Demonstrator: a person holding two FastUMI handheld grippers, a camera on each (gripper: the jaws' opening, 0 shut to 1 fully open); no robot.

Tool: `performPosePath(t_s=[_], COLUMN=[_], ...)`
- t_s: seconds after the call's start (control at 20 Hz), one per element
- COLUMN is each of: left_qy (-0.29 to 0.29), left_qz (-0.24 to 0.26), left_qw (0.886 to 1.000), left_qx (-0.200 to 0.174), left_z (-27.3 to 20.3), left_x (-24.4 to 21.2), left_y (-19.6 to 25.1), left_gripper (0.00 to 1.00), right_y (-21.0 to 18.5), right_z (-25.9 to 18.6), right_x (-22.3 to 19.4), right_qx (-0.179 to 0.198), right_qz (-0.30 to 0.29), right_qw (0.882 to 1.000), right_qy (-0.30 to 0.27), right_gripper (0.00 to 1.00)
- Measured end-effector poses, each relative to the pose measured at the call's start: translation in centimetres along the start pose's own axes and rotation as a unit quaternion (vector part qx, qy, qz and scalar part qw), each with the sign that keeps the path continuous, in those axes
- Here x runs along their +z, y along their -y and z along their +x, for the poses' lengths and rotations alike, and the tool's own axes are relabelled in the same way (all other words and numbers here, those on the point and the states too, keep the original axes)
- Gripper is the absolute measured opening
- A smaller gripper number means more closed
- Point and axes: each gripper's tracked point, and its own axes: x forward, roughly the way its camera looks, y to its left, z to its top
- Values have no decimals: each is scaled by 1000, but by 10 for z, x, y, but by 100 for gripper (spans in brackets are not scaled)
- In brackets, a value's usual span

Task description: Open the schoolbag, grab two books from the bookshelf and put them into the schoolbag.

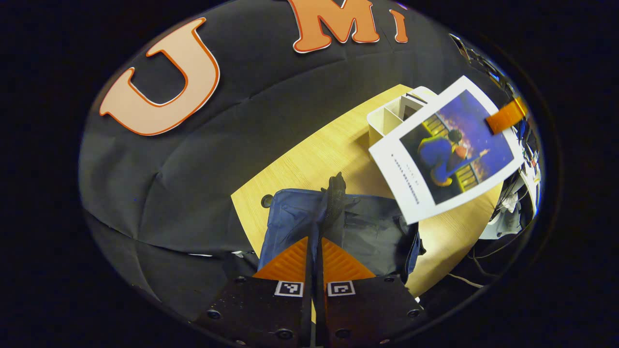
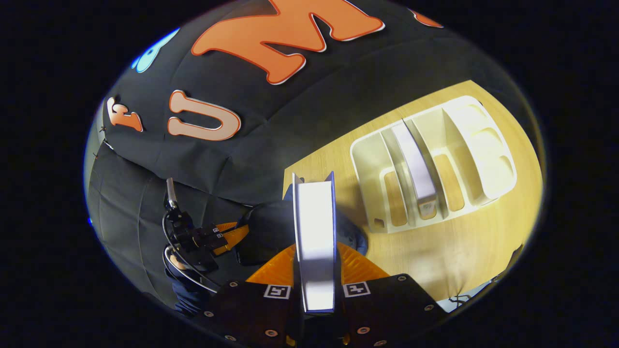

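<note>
Schoolbag [image 1: 338, 227] sat on the wooden bench [image 1: 309, 159], dark blue, near the front edge, with its top flap pinched up into a ridge. Left claw [image 1: 315, 256] had both fingers squeezed together on that ridge of fabric, so it was gripping the bag.

Right claw [image 2: 315, 270] was clamped on a book [image 2: 315, 232] held edge-on, pages facing the camera, hanging over the bag. From the left gripper view you could see that same book's cover [image 1: 447, 150] up in the air, above the bench and to the right of the bag.

White bookshelf [image 2: 435, 164] stood further back on the bench, and one more book [image 2: 416, 166] was standing in a middle slot.
</note>
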Motion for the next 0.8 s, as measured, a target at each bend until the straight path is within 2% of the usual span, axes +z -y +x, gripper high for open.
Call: performPosePath(t_s=[0.2, 0.4, 0.8], left_qy=[2, 3, 15], left_qz=[-7, -17, -22], left_qw=[1000, 1000, 999], left_qx=[-4, -8, -19], left_z=[-2, 0, -7], left_x=[-1, -2, -6], left_y=[5, 10, 32], left_gripper=[4, 4, 4], right_y=[-5, -10, -23], right_z=[38, 75, 150], right_x=[-37, -66, -97], right_qx=[19, 20, 17], right_qz=[50, 94, 121], right_qw=[998, 995, 992], right_qy=[-14, -16, -10], right_gripper=[24, 24, 25])
